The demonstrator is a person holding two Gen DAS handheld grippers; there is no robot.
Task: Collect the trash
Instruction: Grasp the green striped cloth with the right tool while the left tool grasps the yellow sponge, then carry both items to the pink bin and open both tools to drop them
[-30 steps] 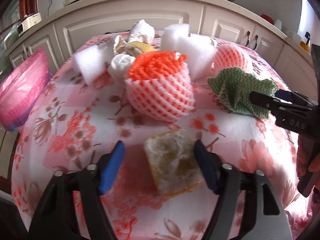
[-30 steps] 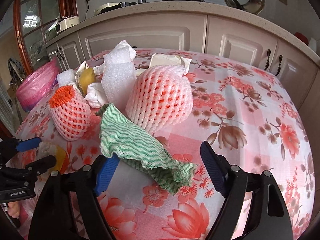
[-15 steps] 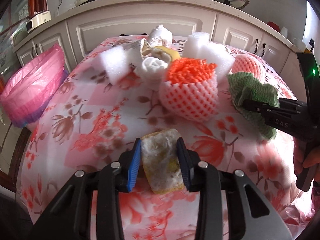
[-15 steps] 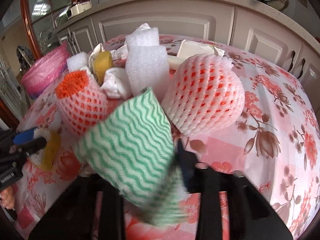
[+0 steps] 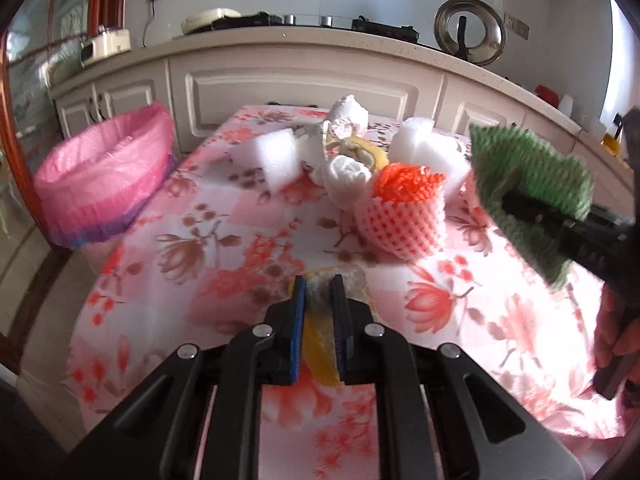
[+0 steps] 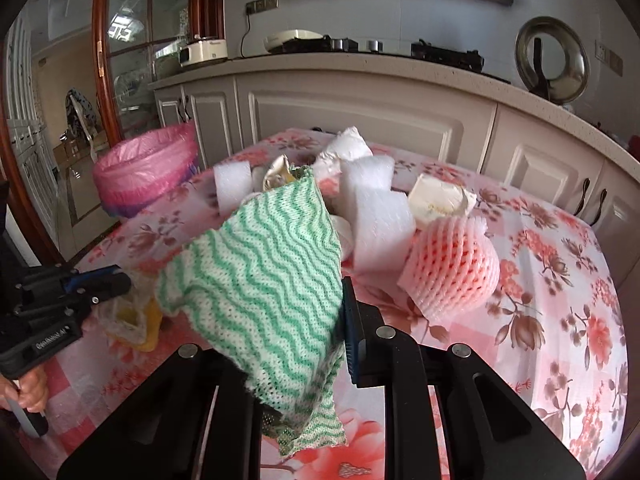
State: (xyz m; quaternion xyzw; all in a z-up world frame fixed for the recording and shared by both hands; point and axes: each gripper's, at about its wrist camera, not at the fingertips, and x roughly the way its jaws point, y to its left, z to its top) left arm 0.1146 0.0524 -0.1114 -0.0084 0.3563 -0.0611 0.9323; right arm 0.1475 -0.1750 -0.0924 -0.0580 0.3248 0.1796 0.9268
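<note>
Kitchen: cream panelled cabinets [image 6: 360,120] under a pale speckled countertop [image 5: 320,42] along the far wall — round steel lid [image 6: 552,58] propped far right, wood-framed glass door [image 6: 132,40] left, daylight throughout.

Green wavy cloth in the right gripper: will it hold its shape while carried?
Probably not. The green wavy cloth bends over the right gripper and hangs below, so it looks floppy and light. Its open weave likely grips the jaws rather than slipping.

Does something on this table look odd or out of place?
Yes. The green cloth held in the right gripper looks reusable among the foam and peel trash. The bin stands beside the table, so nothing has spilled.
</note>
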